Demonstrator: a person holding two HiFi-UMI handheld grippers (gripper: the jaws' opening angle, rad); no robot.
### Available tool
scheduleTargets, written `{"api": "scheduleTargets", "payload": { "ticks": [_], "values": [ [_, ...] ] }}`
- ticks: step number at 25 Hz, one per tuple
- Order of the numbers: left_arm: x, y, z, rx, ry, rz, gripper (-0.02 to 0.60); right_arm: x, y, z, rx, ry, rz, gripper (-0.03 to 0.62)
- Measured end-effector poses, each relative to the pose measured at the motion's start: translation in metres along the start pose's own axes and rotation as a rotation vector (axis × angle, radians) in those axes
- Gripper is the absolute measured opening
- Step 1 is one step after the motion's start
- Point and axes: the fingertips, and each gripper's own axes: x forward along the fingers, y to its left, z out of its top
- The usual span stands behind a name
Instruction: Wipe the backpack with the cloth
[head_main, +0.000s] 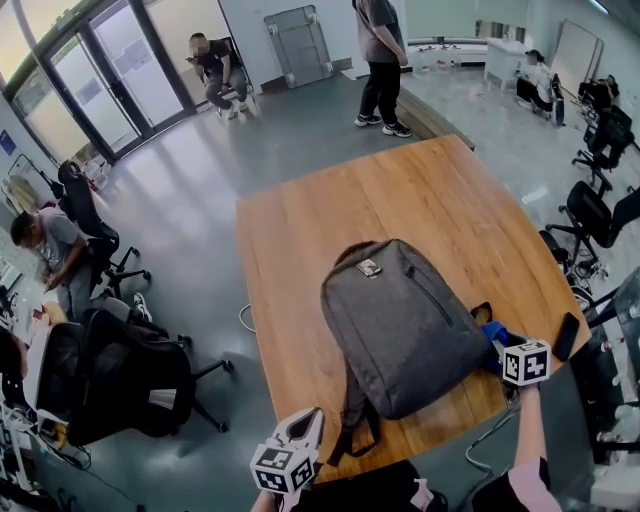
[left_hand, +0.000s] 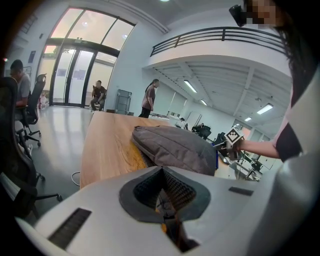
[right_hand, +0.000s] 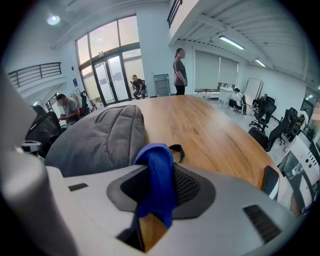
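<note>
Grey backpack (head_main: 405, 325): flat on wooden tabletop (head_main: 300, 240), frame centre. Blue cloth (right_hand: 156, 170): clamped in right hand-held gripper (right_hand: 159, 197), just beside backpack, lower right. Left hand-held gripper (left_hand: 162, 199): jaws together, empty. Step: approach, probably. Next: press cloth onto fabric.

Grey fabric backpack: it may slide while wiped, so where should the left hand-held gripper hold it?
Probably the dark shoulder strap looping off its near edge, approached from the person's side: the grey fabric backpack lies flat, its body too broad for jaws.

Matt woven-fabric backpack (head_main: 405, 325), ribbed textile cloth (right_hand: 157, 180), smooth grained wooden table (head_main: 330, 220).
</note>
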Motion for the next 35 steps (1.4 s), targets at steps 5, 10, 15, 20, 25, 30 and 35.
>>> {"api": "scheduleTargets", "payload": {
  "ticks": [5,10,15,20,25,30,35],
  "values": [
    [0.012,0.016,0.016,-0.001,-0.013,-0.014,-0.002,0.028,0.003,0.037,-0.02,0.025,0.018,0.121],
    [0.018,0.042,0.022,-0.006,-0.003,-0.007,-0.002,0.068,0.016,0.076,-0.098,0.084,0.039,0.121],
    [0.02,0.073,0.029,-0.052,0.002,0.025,-0.002,0.107,0.034,0.118,-0.165,0.119,0.057,0.121],
    [0.024,0.099,0.023,-0.083,0.024,0.043,-0.002,0.149,0.052,0.169,-0.133,0.095,0.115,0.121],
    [0.036,0.115,0.02,-0.12,0.041,0.036,-0.002,0.184,0.071,0.211,-0.209,0.116,0.131,0.121],
    [0.042,0.132,0.025,-0.145,0.035,0.042,-0.002,0.213,0.09,0.248,-0.272,0.119,0.152,0.121],
    [0.04,0.15,0.02,-0.188,0.026,0.066,-0.002,0.229,0.112,0.274,-0.364,0.153,0.163,0.121]
  ]
}}
